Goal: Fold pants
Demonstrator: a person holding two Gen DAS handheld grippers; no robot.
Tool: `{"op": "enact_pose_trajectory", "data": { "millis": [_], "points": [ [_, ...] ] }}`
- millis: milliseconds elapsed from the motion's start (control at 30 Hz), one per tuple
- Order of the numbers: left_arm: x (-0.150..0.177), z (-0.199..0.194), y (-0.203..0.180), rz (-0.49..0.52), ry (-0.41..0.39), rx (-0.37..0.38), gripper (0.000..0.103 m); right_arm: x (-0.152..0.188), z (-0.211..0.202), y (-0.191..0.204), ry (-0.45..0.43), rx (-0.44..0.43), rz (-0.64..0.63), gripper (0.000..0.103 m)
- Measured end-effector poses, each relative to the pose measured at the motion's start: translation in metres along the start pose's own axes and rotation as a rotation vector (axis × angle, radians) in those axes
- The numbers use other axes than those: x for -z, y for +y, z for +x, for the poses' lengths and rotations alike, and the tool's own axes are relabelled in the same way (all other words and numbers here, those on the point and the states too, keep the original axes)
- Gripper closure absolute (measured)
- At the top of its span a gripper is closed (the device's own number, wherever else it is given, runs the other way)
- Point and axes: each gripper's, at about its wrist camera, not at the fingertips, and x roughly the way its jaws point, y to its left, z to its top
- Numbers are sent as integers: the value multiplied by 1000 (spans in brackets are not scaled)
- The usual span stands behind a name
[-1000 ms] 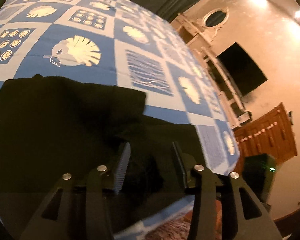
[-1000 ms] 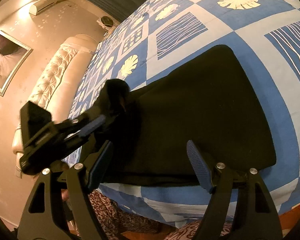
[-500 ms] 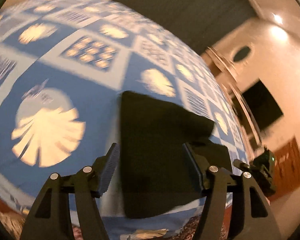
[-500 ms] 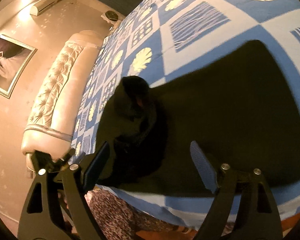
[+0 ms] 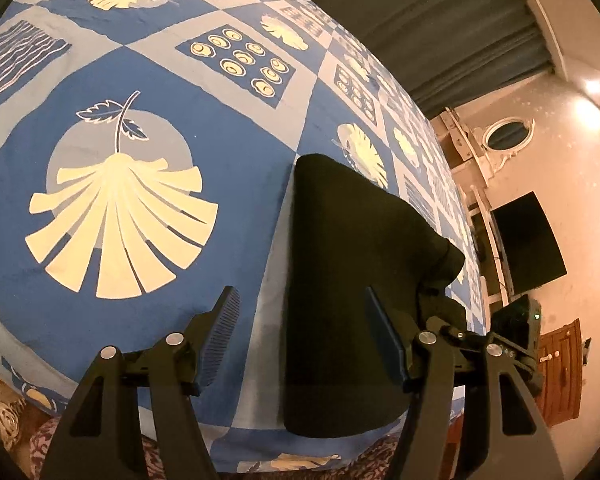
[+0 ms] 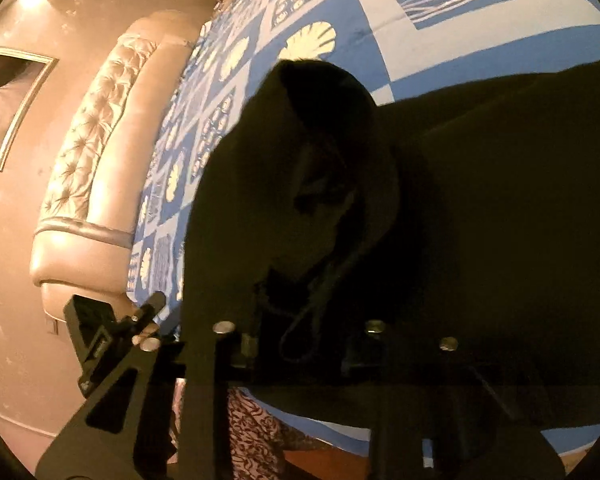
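The black fabric pants [image 5: 352, 280] lie on the bed's blue patterned bedspread with pale leaf and shell prints [image 5: 160, 128], near the edge closest to the person. In the left wrist view they form a long dark slab whose long axis runs from about 6 o'clock at the bed edge up toward 12 o'clock, with a rumpled bunch at about 3 o'clock where the cloth heaps up.

The left gripper [image 5: 302, 336] hovers above the near end of the slab with its jaws spread wide and nothing between them. The cloth's left edge passes up through the gap, so the left finger stands over bare bedspread and the right finger over the pants.

The right gripper [image 6: 296, 332] is pushed right into the dark bunched cloth. A raised lobe of fabric stands at 12 o'clock from it and a thin cord loop hangs just ahead. Its fingers are lost against the black fabric, so I cannot tell whether its jaws are parted or closed on anything.

My judgement is that the coming move turns on the bunched end: it lies directly at the right gripper, while the left sits at the slab's opposite long edge, placed to pin or lift that side.
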Motion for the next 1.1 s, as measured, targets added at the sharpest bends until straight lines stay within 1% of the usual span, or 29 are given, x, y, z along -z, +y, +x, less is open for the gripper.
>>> {"op": "enact_pose_trajectory", "data": {
  "millis": [67, 167, 233, 300, 367, 533, 667, 733, 867, 967, 1100],
  "points": [
    [0, 0, 0, 4, -2, 2, 39, 1, -10, 2, -25, -26, 2, 86],
    [2, 0, 1, 6, -7, 1, 39, 2, -39, 6, -75, -66, -18, 87],
    [3, 0, 1, -1, -4, 7, 39, 2, -57, 4, -99, -71, -32, 87],
    [4, 0, 1, -3, 1, 14, 39, 3, -78, -3, -124, -65, -41, 87],
    [6, 4, -3, -5, 15, 36, 39, 5, -96, -14, -149, -48, -34, 88],
    [16, 13, -19, 30, 54, 76, 39, 6, -133, -60, -206, 18, 33, 88],
    [25, 26, -32, 56, 95, 108, 39, 10, -142, -95, -211, 58, 83, 88],
    [31, 32, -38, 72, 111, 113, 39, 13, -139, -102, -207, 56, 94, 88],
    [37, 39, -45, 88, 134, 112, 38, 15, -139, -105, -212, 42, 96, 89],
    [38, 40, -47, 95, 137, 114, 38, 14, -145, -101, -224, 59, 75, 89],
    [35, 44, -41, 78, 140, 116, 38, 18, -149, -113, -223, 70, 101, 89]
  ]
}}
